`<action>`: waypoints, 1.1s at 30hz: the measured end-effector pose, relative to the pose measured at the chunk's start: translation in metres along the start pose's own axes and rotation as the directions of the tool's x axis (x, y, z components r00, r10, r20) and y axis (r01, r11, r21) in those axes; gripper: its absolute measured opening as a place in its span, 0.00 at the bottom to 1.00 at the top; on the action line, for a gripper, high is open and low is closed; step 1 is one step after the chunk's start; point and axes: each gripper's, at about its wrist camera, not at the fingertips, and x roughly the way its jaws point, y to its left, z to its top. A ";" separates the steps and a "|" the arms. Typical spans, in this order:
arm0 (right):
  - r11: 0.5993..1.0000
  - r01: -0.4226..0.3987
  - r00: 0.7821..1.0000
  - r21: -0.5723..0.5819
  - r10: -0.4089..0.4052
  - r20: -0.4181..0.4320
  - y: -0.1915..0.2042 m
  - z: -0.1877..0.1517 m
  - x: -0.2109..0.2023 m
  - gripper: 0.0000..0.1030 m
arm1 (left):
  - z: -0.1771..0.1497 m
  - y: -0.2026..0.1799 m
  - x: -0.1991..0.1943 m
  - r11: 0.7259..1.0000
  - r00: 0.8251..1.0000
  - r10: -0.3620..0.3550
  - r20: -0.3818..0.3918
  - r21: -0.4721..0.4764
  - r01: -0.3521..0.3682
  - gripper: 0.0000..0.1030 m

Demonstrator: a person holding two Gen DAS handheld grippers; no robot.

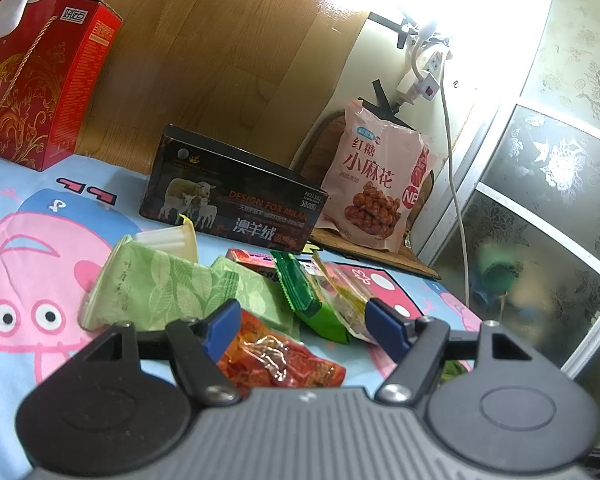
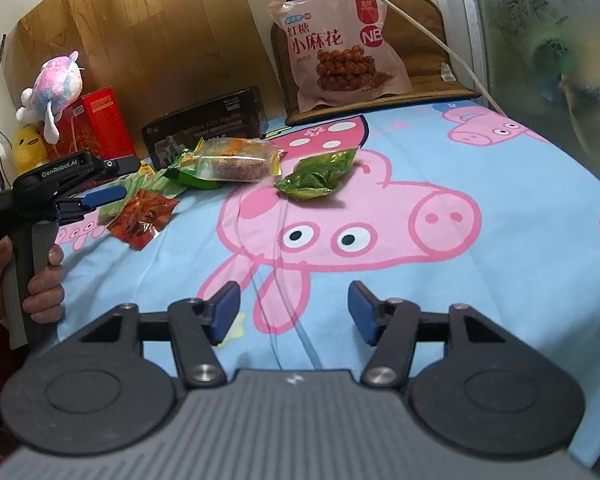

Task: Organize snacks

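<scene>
Several snacks lie on a blue cartoon-pig bedsheet [image 2: 460, 280]. My left gripper [image 1: 304, 328] is open and hovers just over a red translucent packet [image 1: 280, 360], without pressing on it. Beyond it lie pale green leaf-print packs [image 1: 152, 288], a green wrapper [image 1: 304, 300] and a clear yellow-edged packet [image 1: 340, 292]. In the right wrist view the red packet [image 2: 142, 216] sits under the left gripper's blue finger [image 2: 104, 196]. A clear cake packet [image 2: 236, 160] and a crinkled green packet [image 2: 320, 176] lie farther back. My right gripper [image 2: 294, 312] is open over bare sheet, nothing between its pads.
A dark open box [image 1: 232, 196] stands behind the pile, and a big pink snack bag [image 1: 376, 184] leans on the wall. A red gift box [image 1: 32, 80] and plush toys [image 2: 52, 88] sit at the left. A frosted sliding door [image 1: 540, 200] and a cable [image 1: 456, 184] bound the right.
</scene>
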 end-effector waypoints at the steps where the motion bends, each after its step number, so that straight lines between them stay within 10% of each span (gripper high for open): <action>1: 1.000 0.007 1.000 0.001 -0.007 0.003 0.000 0.000 0.000 0.63 | 0.000 -0.001 0.000 1.000 1.000 0.000 0.000 0.000 0.000 0.68; 23: 0.999 0.006 1.000 -0.037 -0.006 0.011 0.009 -0.007 0.004 0.64 | 0.000 -0.004 -0.002 1.000 1.000 0.013 0.012 0.023 -0.013 0.68; 33: 0.987 -0.044 0.998 -0.152 0.051 0.043 0.006 0.023 0.034 0.46 | 0.001 0.002 -0.004 1.000 1.000 -0.012 0.018 -0.016 0.012 0.68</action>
